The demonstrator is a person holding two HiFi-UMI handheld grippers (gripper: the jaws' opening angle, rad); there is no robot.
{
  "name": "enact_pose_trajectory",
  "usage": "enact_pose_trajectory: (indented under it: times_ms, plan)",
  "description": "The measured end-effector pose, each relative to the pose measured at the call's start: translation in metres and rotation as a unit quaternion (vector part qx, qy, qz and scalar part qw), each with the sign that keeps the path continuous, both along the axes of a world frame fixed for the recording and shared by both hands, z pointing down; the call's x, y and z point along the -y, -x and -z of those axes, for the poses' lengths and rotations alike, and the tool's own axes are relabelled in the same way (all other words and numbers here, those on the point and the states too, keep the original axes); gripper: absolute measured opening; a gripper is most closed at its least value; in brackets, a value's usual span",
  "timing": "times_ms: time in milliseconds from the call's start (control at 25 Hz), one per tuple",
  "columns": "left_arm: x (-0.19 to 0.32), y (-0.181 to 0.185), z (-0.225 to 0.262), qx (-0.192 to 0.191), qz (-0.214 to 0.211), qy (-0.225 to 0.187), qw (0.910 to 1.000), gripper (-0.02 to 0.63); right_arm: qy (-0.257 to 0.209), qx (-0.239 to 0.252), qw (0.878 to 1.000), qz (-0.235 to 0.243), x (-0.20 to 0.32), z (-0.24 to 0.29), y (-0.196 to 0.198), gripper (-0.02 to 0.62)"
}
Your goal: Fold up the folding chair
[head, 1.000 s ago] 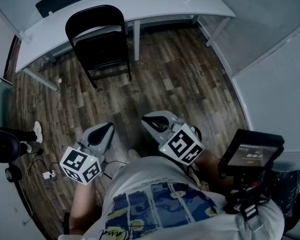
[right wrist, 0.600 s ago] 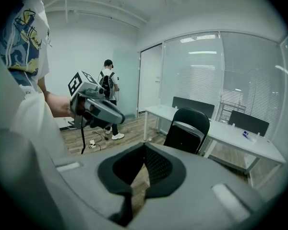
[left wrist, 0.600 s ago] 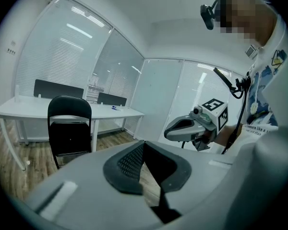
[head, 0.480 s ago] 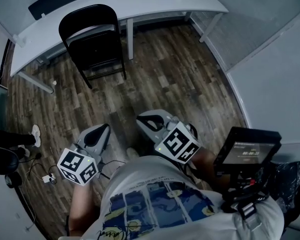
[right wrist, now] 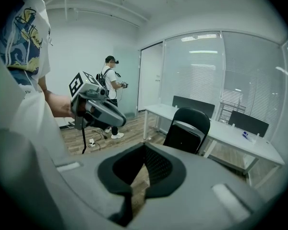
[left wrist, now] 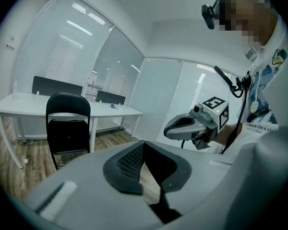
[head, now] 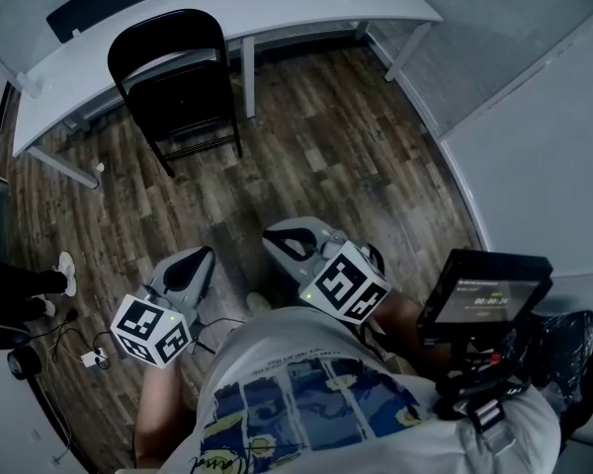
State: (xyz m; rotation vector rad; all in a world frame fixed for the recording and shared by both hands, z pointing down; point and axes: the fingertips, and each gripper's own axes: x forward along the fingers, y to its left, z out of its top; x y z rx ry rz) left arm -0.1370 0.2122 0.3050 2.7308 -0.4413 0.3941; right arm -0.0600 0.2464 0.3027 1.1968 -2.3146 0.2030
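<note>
My left gripper (head: 200, 261) and right gripper (head: 282, 242), both closed on nothing, hang well apart from the folding chair (head: 183, 92), which looks unfolded, so I must first approach it

Wood-plank floor (head: 326, 176); long white counter (head: 277, 3) by far wall, dark screen (head: 109, 0) behind it; glass partitions (right wrist: 197, 71) with blinds.

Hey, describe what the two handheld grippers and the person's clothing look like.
Both the left gripper and right gripper have smooth grey shells and black dimpled pads. Each carries a white cube with black square markers. A black cable hangs under the left one. The person wears a white short-sleeved shirt with a blue and yellow print.
</note>
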Motion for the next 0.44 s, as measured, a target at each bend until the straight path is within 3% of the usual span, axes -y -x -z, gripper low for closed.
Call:
enact_pose_trajectory:
  times_ms: [440]
  plan:
    - [0.0087,-0.0019,-0.0034,0.003,0.007,0.004,1.0,0.006,-0.002,-0.005,1.0,0.011,0.0097,0.0008,-0.002,0.002]
